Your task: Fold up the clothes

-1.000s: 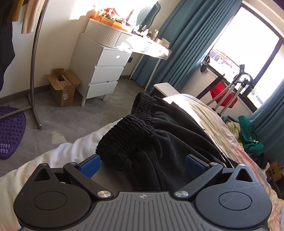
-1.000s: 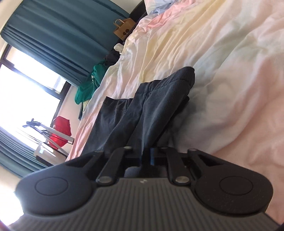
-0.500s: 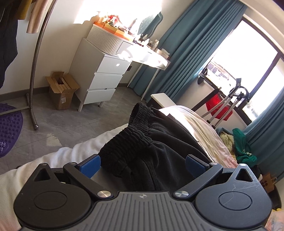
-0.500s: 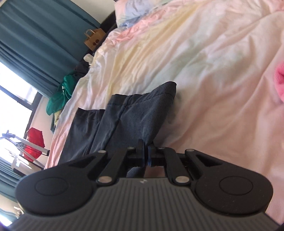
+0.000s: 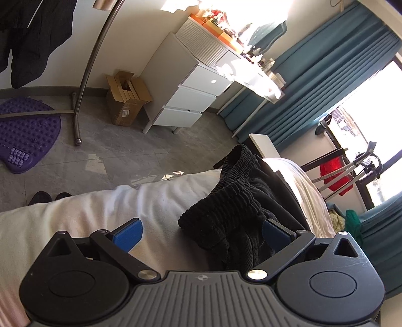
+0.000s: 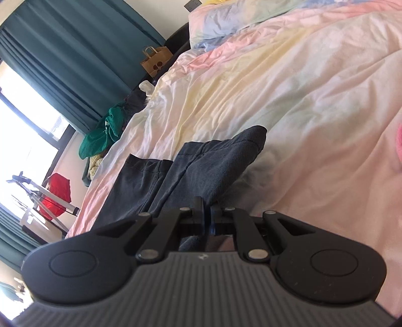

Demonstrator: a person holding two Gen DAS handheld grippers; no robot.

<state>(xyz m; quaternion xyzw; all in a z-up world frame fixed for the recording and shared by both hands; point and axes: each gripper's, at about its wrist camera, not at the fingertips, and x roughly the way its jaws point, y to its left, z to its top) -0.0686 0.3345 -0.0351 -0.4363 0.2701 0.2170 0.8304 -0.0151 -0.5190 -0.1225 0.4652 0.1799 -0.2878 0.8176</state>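
Left wrist view: the left gripper (image 5: 201, 232) has its blue-padded fingers (image 5: 128, 234) spread wide apart, gripping nothing. The elastic waistband (image 5: 233, 193) of the black trousers (image 5: 251, 226) lies bunched on the bed (image 5: 88, 213) near its edge, and its nearest corner sits between the open jaws, closer to the right finger. Only this view shows the room beyond the bed's edge: a grey tiled floor (image 5: 138, 156), a white drawer unit (image 5: 191, 95), a cardboard box (image 5: 125, 100), a purple mat (image 5: 25, 133) and the metal leg of a clothes rack (image 5: 83, 83).

Right wrist view: the right gripper (image 6: 206, 213) has its jaws pressed together on a fold of the trousers (image 6: 201, 171), which here look dark grey and ribbed. The cloth runs forward from the grip, one corner raised off the pastel duvet (image 6: 301, 100). Only this view shows the trouser legs, a pillow (image 6: 238, 22) at the bed's far end, and a brown paper bag (image 6: 155, 63) beside the bed.
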